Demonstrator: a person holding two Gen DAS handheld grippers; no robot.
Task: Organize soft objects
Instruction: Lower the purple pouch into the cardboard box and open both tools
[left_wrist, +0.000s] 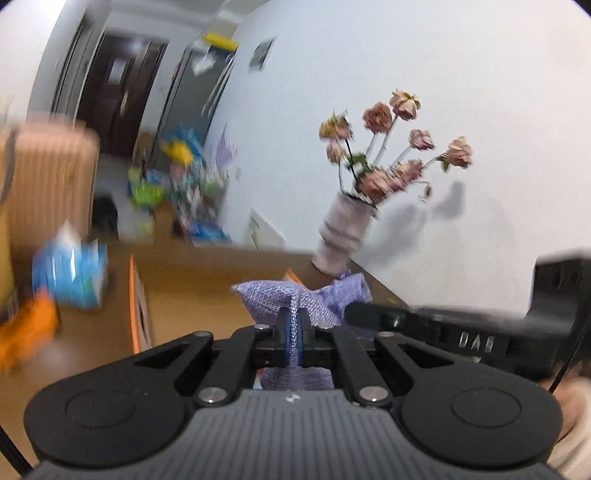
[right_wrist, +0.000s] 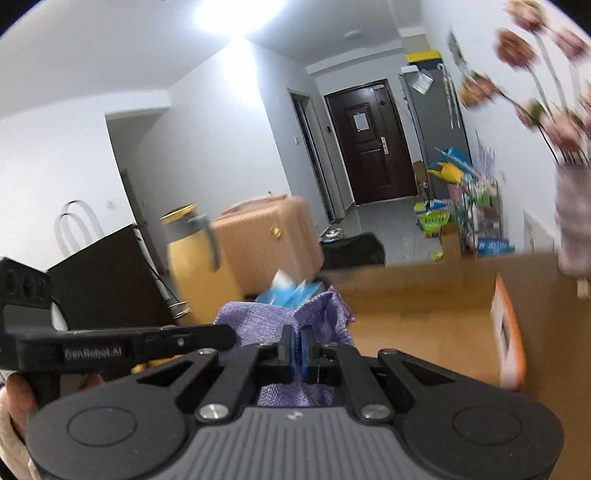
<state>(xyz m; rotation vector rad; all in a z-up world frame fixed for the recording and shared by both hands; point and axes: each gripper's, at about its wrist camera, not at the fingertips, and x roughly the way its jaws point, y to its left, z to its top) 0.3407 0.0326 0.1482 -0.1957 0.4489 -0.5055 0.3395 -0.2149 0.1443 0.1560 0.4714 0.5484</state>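
Left gripper: the left gripper (left_wrist: 293, 332) has its blue pads pressed together on a fold of the purple cloth (left_wrist: 284, 295); the fabric shows between the fingers and bunches up ahead of them.
Right gripper: the right gripper (right_wrist: 297, 347) is likewise pinched on the same purple cloth (right_wrist: 266, 317), with a strip of it running down between the pads; each wrist view shows the other gripper close alongside.
Cloth position: hanging between the two grippers, above the wooden table (left_wrist: 207, 295), with no part visibly resting on it.
Left of the scene: a blue tissue pack (left_wrist: 70, 273) and something orange, too blurred to name, sit on the table.
Middle: an orange-edged box (right_wrist: 506, 328) stands on the table beyond the cloth.
Right of the scene: a pale vase of dried roses (left_wrist: 343, 232) stands by the wall.
Step in hand: likely lifting the cloth by two points to spread it out.
Next move calls for: keeping both pinches firm, drawing the hands apart evenly to flatten the cloth, and staying clear of the vase.
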